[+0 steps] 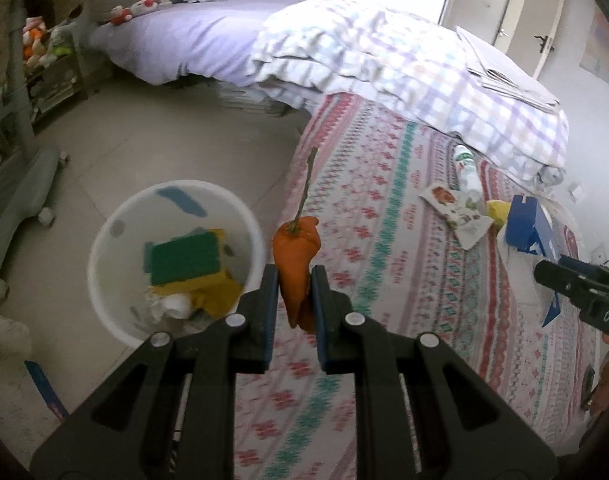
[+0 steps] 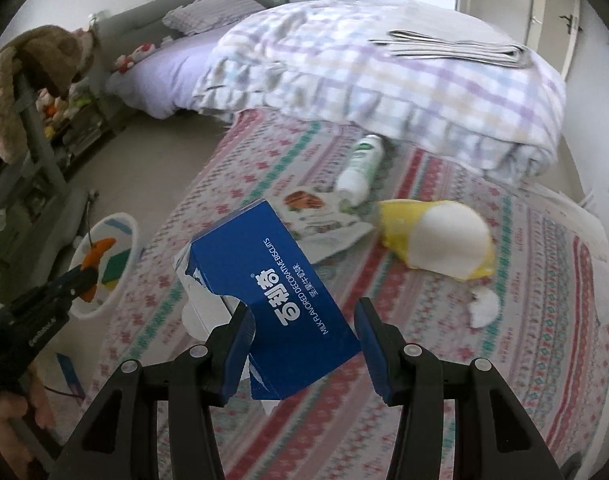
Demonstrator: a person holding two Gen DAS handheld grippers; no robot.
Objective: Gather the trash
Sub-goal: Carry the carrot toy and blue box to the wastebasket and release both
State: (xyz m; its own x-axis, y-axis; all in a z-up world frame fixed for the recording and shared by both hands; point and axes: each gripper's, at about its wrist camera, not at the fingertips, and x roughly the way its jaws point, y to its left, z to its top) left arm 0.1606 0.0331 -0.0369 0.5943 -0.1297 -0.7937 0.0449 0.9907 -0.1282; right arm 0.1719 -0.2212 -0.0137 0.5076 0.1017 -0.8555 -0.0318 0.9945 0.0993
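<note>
My left gripper (image 1: 294, 280) is shut on an orange pepper (image 1: 297, 260) with a long stem, held over the bed edge just right of the white trash bucket (image 1: 104, 248) on the floor. The bucket holds a green-and-yellow sponge (image 1: 184, 258) and crumpled paper. My right gripper (image 2: 304, 320) is open around a torn blue biscuit box (image 2: 272, 276) on the patterned bedspread; whether its jaws touch the box is unclear. Beyond it lie a snack wrapper (image 2: 324, 220), a white-green bottle (image 2: 362, 166), a yellow-white wrapper (image 2: 436, 236) and a white scrap (image 2: 484, 308).
A folded checked quilt (image 2: 384, 80) with newspapers (image 2: 456, 50) on top lies at the far end of the bed. A grey wheeled stand (image 1: 20, 184) and a shelf of toys (image 1: 44, 48) stand left of the bucket. A second bed (image 1: 176, 40) is behind.
</note>
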